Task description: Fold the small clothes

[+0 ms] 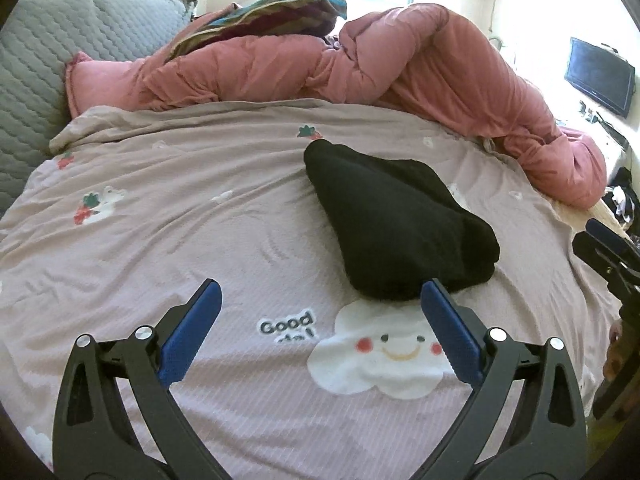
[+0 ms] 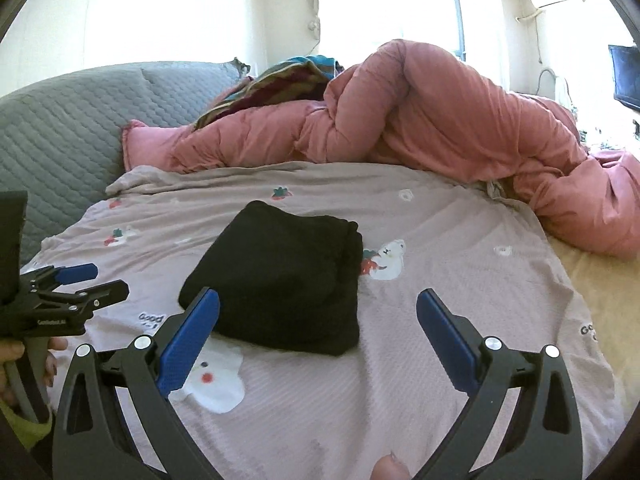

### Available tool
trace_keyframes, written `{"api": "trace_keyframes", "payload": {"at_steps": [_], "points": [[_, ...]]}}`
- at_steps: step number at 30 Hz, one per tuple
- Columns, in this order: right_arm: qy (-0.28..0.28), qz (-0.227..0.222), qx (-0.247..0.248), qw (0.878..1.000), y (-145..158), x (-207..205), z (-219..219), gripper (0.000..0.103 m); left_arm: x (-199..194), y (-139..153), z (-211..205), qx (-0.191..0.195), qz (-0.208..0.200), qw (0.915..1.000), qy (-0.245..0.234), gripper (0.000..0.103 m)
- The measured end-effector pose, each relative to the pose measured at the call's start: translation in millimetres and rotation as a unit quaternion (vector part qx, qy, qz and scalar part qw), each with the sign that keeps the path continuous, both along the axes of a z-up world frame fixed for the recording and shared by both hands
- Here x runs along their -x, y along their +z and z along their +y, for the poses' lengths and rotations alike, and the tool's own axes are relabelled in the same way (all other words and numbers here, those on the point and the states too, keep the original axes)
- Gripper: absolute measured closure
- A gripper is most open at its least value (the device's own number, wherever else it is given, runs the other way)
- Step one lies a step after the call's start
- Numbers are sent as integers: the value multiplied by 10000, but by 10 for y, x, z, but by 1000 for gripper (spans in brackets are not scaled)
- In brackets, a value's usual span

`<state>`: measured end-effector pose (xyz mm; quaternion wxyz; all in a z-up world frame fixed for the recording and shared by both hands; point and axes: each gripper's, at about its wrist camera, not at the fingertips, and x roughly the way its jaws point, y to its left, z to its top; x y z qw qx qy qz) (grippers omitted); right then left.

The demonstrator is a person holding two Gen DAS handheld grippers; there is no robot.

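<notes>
Both claws, left claw point(image 1: 320, 304) and right claw point(image 2: 318, 312), are hanging wide open and empty, with the folded black garment point(image 1: 396, 224) lying on the bed's pink sheet point(image 1: 200, 240) just ahead. I'd be checking the edges are squared before leaving it.

hidden: bed under pink duvet point(image 2: 440, 120) | cut off: monitor point(image 2: 628, 76) at right edge | overexposed: window point(image 2: 412, 12)

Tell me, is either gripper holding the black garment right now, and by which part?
Nothing is held. The left gripper and right gripper both stand open and empty, and the folded black garment lies free on the bedspread.
</notes>
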<state>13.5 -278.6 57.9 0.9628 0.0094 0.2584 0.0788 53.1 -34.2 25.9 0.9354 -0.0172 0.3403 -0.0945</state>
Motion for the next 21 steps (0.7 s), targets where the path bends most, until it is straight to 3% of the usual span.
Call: {"api": "trace_keyframes", "payload": {"at_steps": [8,15,21], "points": [[-62,42,69,9999,-72,302,107,5,335,-54,66,-138,14,9999,-6,10],[-225,162,-45,9996,-242,503,121,5,576,-221,107,-22,134,9999,65,10],[-343,709,40,9969,-590,531,167,5,579,-350,116,14,300,9995,97,10]]}}
